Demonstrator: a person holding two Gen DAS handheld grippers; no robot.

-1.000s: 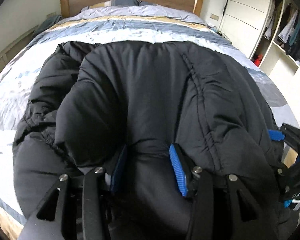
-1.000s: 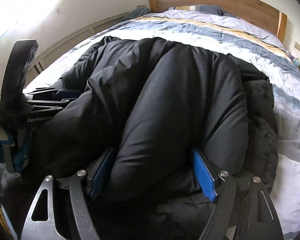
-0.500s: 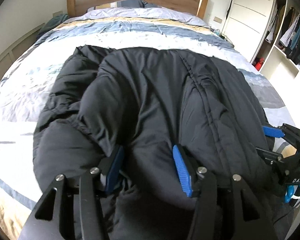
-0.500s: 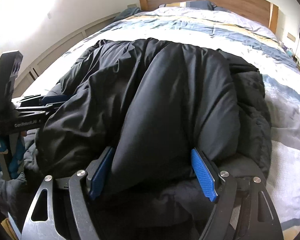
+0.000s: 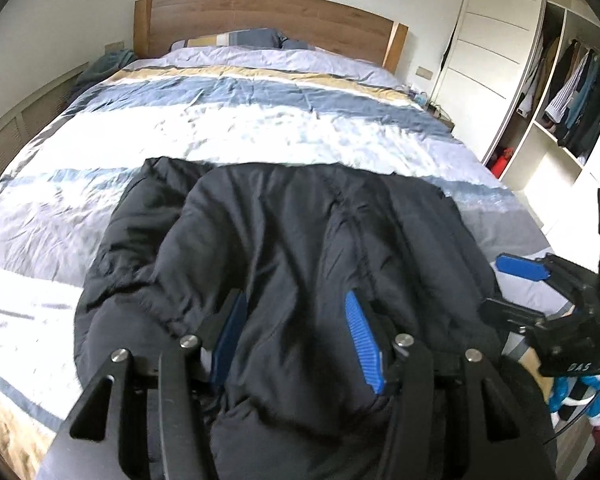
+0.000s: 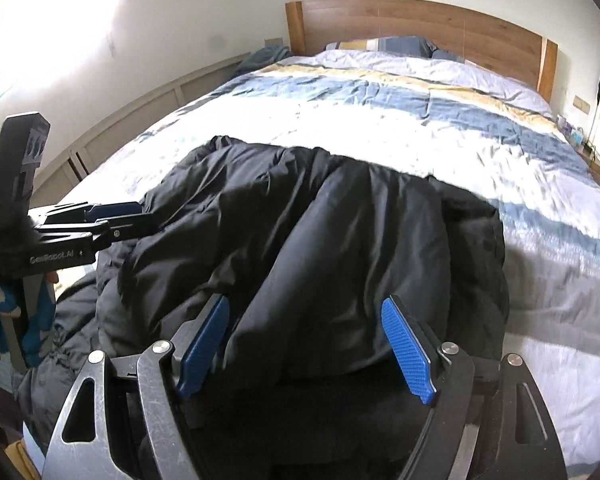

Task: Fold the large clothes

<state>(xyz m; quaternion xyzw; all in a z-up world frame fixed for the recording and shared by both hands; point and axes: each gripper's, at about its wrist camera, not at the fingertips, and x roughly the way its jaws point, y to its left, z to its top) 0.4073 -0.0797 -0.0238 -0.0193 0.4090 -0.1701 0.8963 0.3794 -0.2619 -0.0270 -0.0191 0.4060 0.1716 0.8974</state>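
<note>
A black padded jacket [image 5: 300, 248] lies on the bed [image 5: 260, 128], on the striped duvet, at the foot edge nearest to the person. The half of the bed toward the wooden headboard [image 5: 260, 16] carries only the pillows.

The left claw [image 5: 296, 336] has a thick bulge of the jacket's near hem between its two blue pads. The pads stand rather apart, and the padding fills the space between them, so I judge that it grips the fabric, but loosely. The right claw [image 6: 306, 340] is set wider. A fat roll of the jacket sits between its pads, and the right pad seems not to press on the cloth. I cannot tell whether this one really holds it.

In my judgement the jacket will handle as soft, puffy and light for its size. The shell looks smooth and a little shiny, so it may slip from the pads. The filling is springy, so a fold will want to open again. A thick bunch gives a poor grip. It seems better to take a thinner part: the hem edge, or the stitched seam [image 5: 352, 220] that runs along the jacket, where the layers are sewn flat. Both claws should hold near the two corners of the hem, so the jacket stays level when it is lifted.
</note>
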